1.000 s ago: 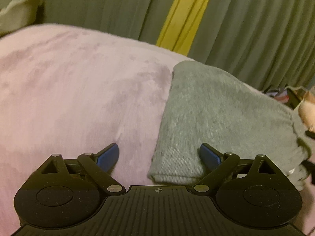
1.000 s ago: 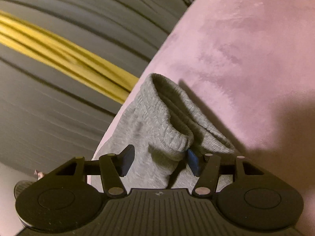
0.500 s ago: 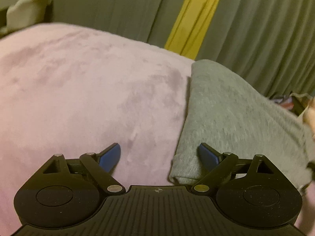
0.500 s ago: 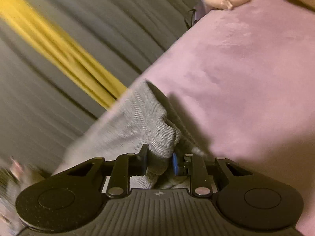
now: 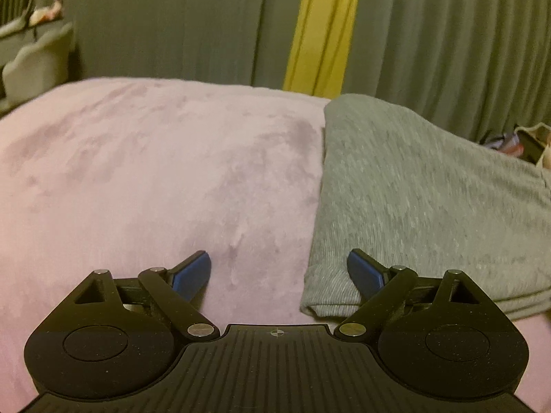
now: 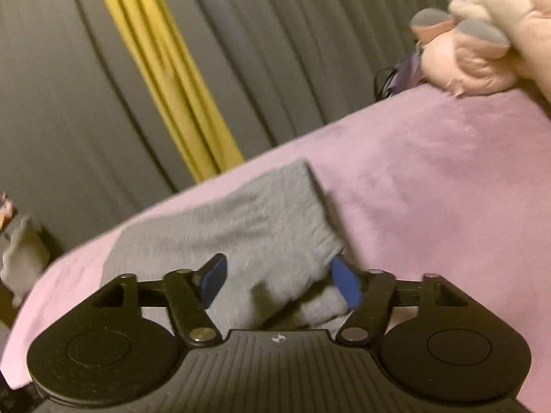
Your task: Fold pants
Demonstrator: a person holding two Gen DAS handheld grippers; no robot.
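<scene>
The grey knit pants (image 5: 420,192) lie folded in a flat stack on the pink bed cover (image 5: 144,179), at the right of the left wrist view. My left gripper (image 5: 279,272) is open and empty, its right finger over the near left corner of the stack. In the right wrist view the pants (image 6: 241,223) lie folded just ahead of my right gripper (image 6: 279,278). It is open, its blue pads (image 6: 346,285) apart on either side of the near cuff edge, holding nothing.
Grey curtains with a yellow strip (image 5: 320,27) hang behind the bed. A pink plush toy (image 6: 482,44) lies at the bed's far right corner. A chair and clutter (image 5: 31,44) stand at the far left, beyond the bed edge.
My right gripper was shut on the cuff half a second ago and has opened and let it go; the pants now lie flat. My left gripper stayed open and shifted slightly.
</scene>
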